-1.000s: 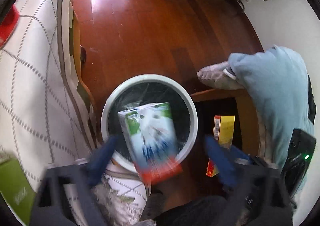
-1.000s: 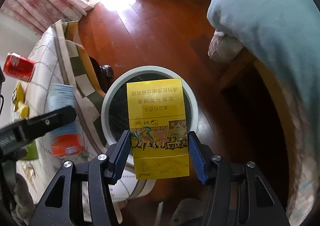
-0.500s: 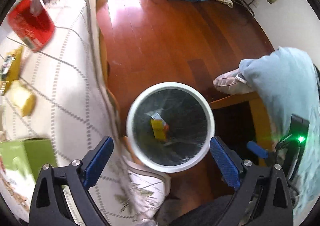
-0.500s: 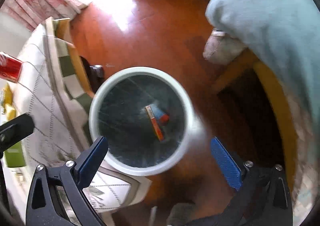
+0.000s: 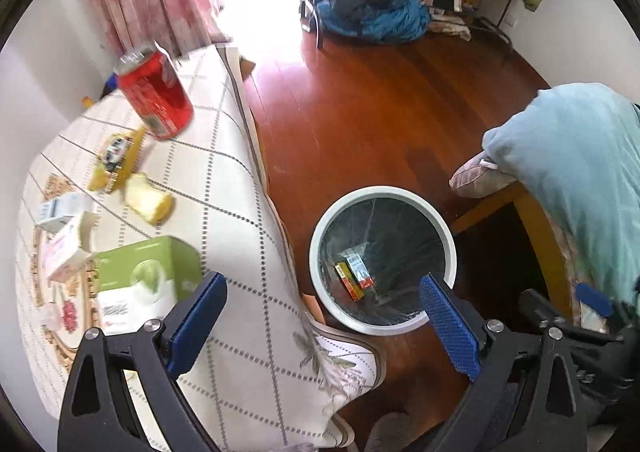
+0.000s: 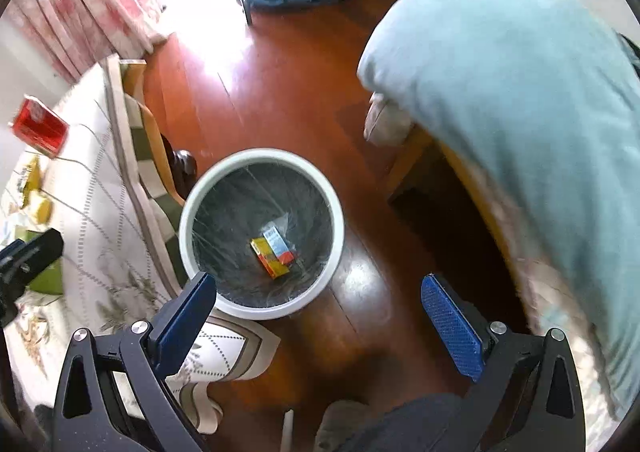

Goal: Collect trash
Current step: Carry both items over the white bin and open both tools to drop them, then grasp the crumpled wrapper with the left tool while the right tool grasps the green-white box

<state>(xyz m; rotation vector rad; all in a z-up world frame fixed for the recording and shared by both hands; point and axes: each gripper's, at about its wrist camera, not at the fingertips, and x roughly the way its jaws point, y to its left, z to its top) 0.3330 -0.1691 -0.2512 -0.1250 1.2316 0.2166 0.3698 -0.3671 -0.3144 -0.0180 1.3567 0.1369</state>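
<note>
Counting first: there are two grippers, one bin, and two small boxes inside that bin. The left gripper has its blue pads spread wide and nothing is between them. The right gripper is also wide apart, and it holds nothing.

The white round bin stands on the red-brown wooden floor, just beside the edge of the table, and it is lined with a dark plastic bag. At the bottom lie the two boxes, side by side and touching. One is the yellow box, flat and long, with an orange side. The other is the white and blue box, which has a red end and a barcode on its light face.

On the table, which has a cloth with a diamond pattern, more things lie: one red can standing, one yellow wrapper, one pale yellow piece just beside the wrapper, one green and white box, and two small white cartons close together near the left edge. They are apart from the bin.
</note>
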